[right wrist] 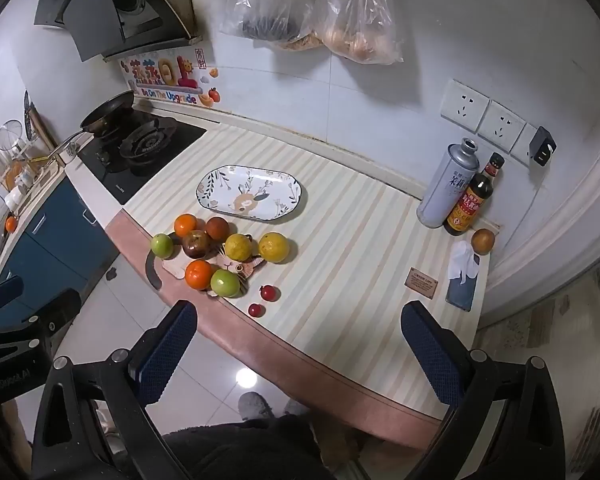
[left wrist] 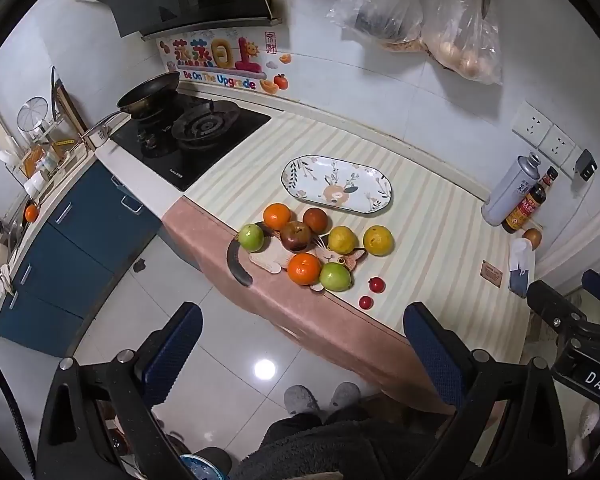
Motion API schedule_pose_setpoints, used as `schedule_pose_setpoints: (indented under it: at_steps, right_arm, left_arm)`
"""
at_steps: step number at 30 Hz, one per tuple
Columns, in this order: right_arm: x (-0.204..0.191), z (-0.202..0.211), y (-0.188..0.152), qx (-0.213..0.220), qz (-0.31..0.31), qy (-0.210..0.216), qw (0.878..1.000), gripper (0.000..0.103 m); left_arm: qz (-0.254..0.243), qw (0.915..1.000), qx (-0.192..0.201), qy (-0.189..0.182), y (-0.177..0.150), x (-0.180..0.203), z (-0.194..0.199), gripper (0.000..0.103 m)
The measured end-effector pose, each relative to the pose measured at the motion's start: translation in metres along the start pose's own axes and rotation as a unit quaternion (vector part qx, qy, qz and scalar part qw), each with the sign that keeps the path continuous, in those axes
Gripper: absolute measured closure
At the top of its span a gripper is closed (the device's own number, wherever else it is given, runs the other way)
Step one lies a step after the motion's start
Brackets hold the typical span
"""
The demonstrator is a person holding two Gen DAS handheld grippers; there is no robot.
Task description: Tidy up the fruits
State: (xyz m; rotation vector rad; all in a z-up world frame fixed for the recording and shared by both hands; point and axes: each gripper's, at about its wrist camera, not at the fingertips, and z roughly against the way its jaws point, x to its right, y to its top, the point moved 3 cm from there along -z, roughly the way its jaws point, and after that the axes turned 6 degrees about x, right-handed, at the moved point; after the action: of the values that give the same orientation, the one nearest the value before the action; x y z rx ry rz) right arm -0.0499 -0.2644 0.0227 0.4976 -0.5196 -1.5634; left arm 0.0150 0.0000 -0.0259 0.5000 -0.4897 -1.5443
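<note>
Left wrist view: striped counter [left wrist: 440, 216] fills the middle of the frame, stove at upper left. Oval plate [left wrist: 336, 184] sits centre frame, bare, nothing on it. Just below it, the fruit cluster on and around a cat-shaped mat [left wrist: 274, 258]: two yellow citrus [left wrist: 378, 240] at the right of the pile, dark red apple [left wrist: 296, 236] in the middle, oranges [left wrist: 304, 268] above and below it, two green apples [left wrist: 335, 276], one at the left edge and one at the lower front. Two small red fruits [left wrist: 377, 285] lie apart from the pile, lower right of it, near the counter's front edge.

My left gripper [left wrist: 300, 344] hangs at the bottom of the frame, fingers spread wide, holding nothing, well short of the fruit. Right wrist view: my right gripper [right wrist: 298, 344] likewise released and empty, bottom of frame, out over the counter edge.

Judgement: nothing sorted yet; this is the opening approach. Plate looks the likely destination. Next move calls for reaching up-frame to one fruit at the pile's rim, the front green apple or a loose red one, and closing round it without nudging its neighbours, which touch.
</note>
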Motion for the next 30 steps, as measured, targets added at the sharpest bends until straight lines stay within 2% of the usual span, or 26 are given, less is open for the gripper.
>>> schedule_pose_setpoints:
  at_steps: [9, 12, 21, 30]
  right_arm:
    - [-0.002, 0.000, 0.002, 0.005, -0.002, 0.004, 1.000, 0.000]
    - [-0.002, 0.000, -0.005, 0.007, 0.000, 0.002, 1.000, 0.000]
    - [-0.005, -0.004, 0.015, 0.002, -0.002, 0.009, 1.000, 0.000]
    - [-0.008, -0.008, 0.008, 0.003, 0.001, 0.014, 1.000, 0.000]
  left_arm:
    - [-0.008, 1.0000, 0.004, -0.002, 0.000, 0.007, -0.002, 0.000]
    - [-0.001, 1.0000, 0.002, -0.005, 0.004, -0.003, -0.001, 0.000]
    - [0.000, 1.0000, 0.007, -0.002, 0.002, -0.003, 0.003, 0.000]
    - [0.001, 1.0000, 0.004, -0.002, 0.013, -0.001, -0.003, 0.000]
